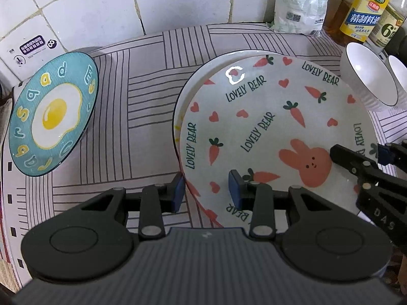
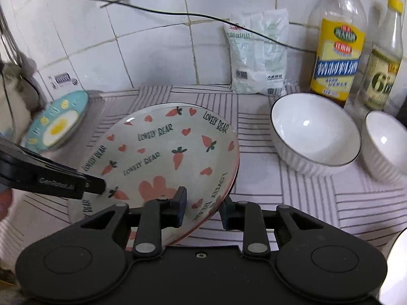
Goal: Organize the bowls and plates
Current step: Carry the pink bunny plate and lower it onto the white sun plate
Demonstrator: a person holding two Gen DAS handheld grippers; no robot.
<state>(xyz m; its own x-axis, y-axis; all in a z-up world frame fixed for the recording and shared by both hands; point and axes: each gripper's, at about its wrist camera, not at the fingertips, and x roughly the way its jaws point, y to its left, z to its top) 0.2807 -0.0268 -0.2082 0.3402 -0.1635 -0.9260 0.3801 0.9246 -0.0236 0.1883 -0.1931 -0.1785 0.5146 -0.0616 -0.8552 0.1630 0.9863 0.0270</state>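
A white plate with carrots, hearts and a pink rabbit [image 1: 259, 117] [image 2: 162, 152] hangs tilted over the striped cloth. My left gripper [image 1: 206, 189] [image 2: 103, 186] is shut on its near left rim, one pad [image 1: 178, 193] outside and the other on the inner face. My right gripper [image 2: 203, 207] [image 1: 363, 152] straddles the opposite rim with its jaws apart, open and not pressing. Leaning at the far left is a teal fried-egg plate [image 1: 53, 114] [image 2: 58, 127]. Two white ribbed bowls [image 2: 315, 132] [image 2: 386, 142] [image 1: 368, 76] stand upright to the right.
A tiled wall runs along the back with a socket and a black cable [image 2: 178, 12]. A white bag [image 2: 259, 58] [image 1: 300, 2] and two bottles [image 2: 335, 45] [image 2: 384, 63] stand behind the bowls. Another white rim [image 2: 396, 267] shows at the lower right edge.
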